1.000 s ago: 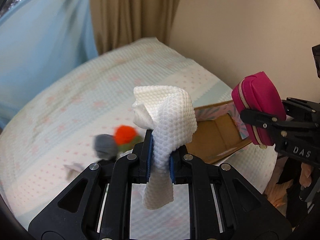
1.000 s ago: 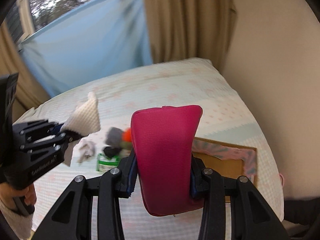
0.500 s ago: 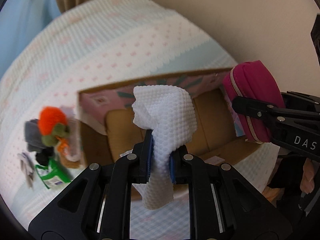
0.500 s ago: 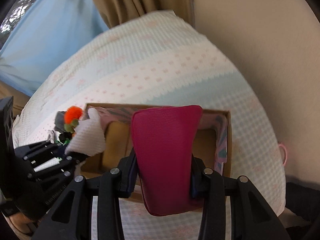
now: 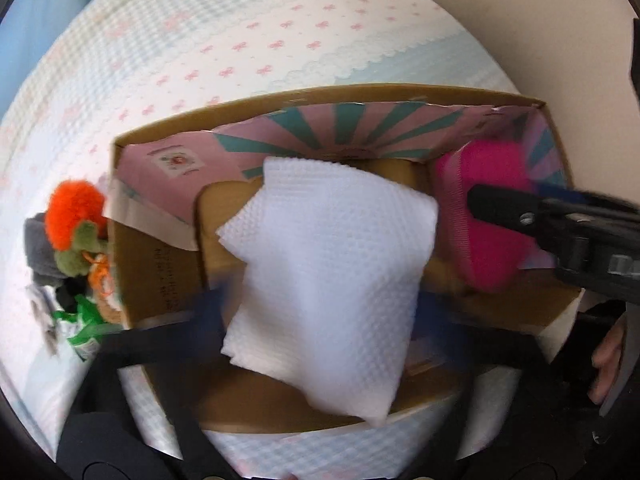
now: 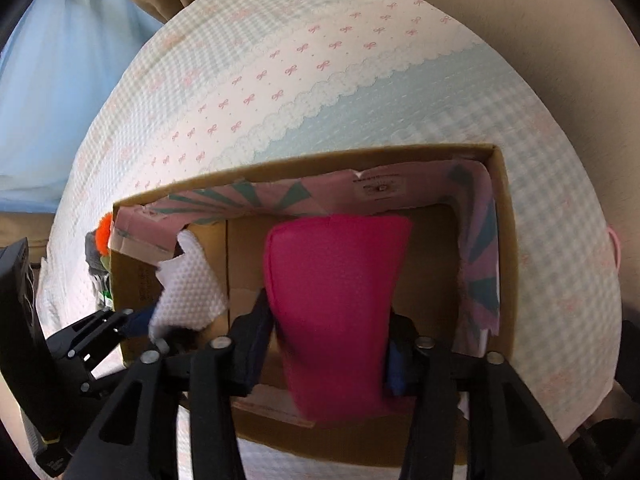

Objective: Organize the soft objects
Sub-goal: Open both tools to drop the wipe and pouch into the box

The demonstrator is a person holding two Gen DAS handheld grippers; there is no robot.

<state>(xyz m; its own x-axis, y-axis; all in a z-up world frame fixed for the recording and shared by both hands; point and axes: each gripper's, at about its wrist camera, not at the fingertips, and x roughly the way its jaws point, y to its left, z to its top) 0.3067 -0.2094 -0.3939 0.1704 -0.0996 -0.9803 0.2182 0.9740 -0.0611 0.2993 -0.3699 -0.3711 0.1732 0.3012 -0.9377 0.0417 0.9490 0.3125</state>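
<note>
A white waffle cloth [image 5: 328,280] hangs loose and unfolded over the open cardboard box [image 5: 320,100]. My left gripper [image 5: 320,312] has its fingers spread wide on either side of the cloth, blurred by motion. The cloth also shows in the right wrist view [image 6: 188,288] at the box's left end. My right gripper [image 6: 328,344] is shut on a magenta zip pouch [image 6: 336,300] and holds it inside the box [image 6: 360,160] towards its right end. The pouch shows in the left wrist view [image 5: 484,220] too.
The box lies on a bed [image 6: 320,80] with a bow-print cover. Left of the box lie an orange and green plush toy [image 5: 76,224], a grey soft item [image 5: 38,248] and a green packet [image 5: 84,324]. A wall [image 6: 560,20] runs along the right.
Both grippers have moved down to the box. My left gripper has opened and the white cloth has unfolded and is dropping free. The pouch has gone lower into the box.
</note>
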